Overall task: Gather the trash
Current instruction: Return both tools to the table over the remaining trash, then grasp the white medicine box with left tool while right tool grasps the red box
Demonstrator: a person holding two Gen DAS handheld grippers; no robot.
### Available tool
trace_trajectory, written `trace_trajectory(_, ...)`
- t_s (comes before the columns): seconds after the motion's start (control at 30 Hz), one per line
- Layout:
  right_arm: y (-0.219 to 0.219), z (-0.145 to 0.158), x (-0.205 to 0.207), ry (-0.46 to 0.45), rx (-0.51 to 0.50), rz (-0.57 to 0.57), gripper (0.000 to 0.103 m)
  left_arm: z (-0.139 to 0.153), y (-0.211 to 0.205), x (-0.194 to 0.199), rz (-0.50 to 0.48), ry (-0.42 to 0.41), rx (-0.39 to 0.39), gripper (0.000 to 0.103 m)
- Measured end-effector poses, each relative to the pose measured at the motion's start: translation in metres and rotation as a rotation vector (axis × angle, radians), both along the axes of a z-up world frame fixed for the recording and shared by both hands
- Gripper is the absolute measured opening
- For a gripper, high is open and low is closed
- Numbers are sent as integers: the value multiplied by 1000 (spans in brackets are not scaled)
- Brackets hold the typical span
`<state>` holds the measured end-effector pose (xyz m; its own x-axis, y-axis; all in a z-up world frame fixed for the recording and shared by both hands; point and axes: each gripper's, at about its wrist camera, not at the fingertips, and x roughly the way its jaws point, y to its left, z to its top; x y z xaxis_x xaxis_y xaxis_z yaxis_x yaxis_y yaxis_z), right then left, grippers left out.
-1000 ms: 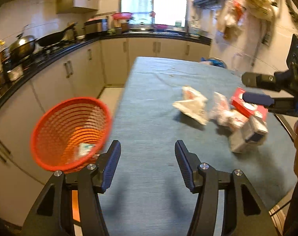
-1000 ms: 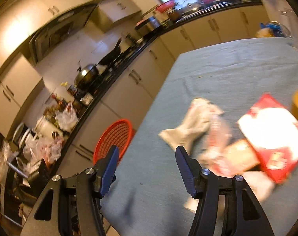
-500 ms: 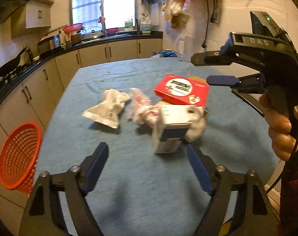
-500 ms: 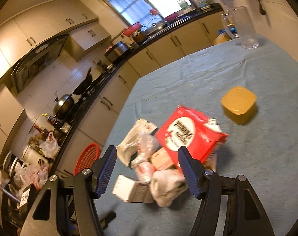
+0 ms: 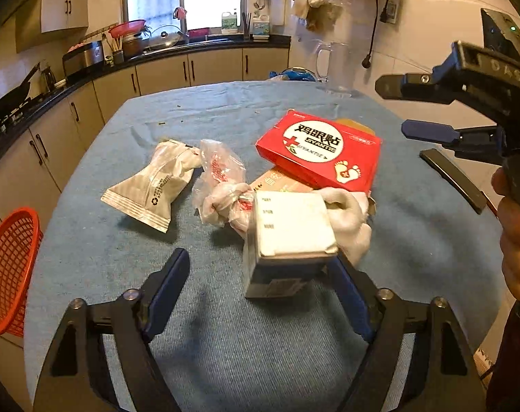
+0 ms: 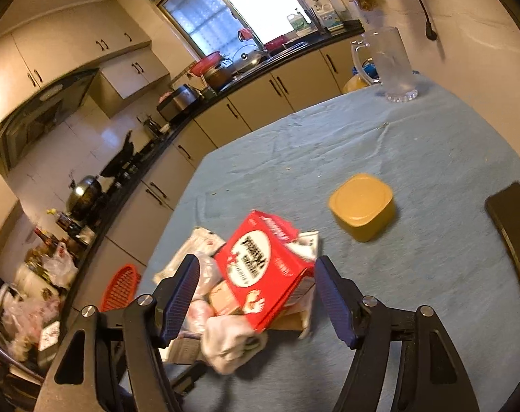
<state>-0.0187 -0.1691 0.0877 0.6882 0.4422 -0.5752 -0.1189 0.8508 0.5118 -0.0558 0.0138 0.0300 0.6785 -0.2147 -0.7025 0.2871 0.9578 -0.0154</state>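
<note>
The left gripper (image 5: 256, 276) stood spread, its jaws having just closed a little, with a small white-topped, dark-sided carton (image 5: 287, 240) standing between the blue pads (image 5: 167, 288), nearer the right pad, neither visibly pressing it. The right gripper (image 6: 256, 288) was spread too, its jaws having just opened wider, framing the flat red cardboard box (image 6: 263, 271) that lay tilted atop the heap, with no pad on it.

To do the pick well, each gripper probably needed centring on its own item before closing: the left sliding right so the carton sat midway, the right squaring to the box's slanted edges so it would not twist out. Beyond the left gripper's left pad lay a crinkled silver foil pouch (image 5: 150, 185) and a knotted clear plastic bag (image 5: 222, 189); closing slowly would avoid snagging the bag. The red mesh plastic basket (image 5: 9, 271) waited far to its left, off the blue-clothed table (image 5: 260, 360).
</note>
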Motion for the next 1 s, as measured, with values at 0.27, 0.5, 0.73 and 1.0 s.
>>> trace_trajectory(0.27,29,4,34,-23,-213,117,86,-2,20,11,11,32,-54,41)
trace_trajectory(0.5,60,-19,56,25,-406,263,87,1,30,11,13,29,-83,40)
trace_trajectory(0.73,61,-36,55,54,-419,329,80,1,32,17,20,23,-101,43)
trace_trajectory(1.0,38,-36,44,61,-180,332,39,1,30,17,11,11,-96,41)
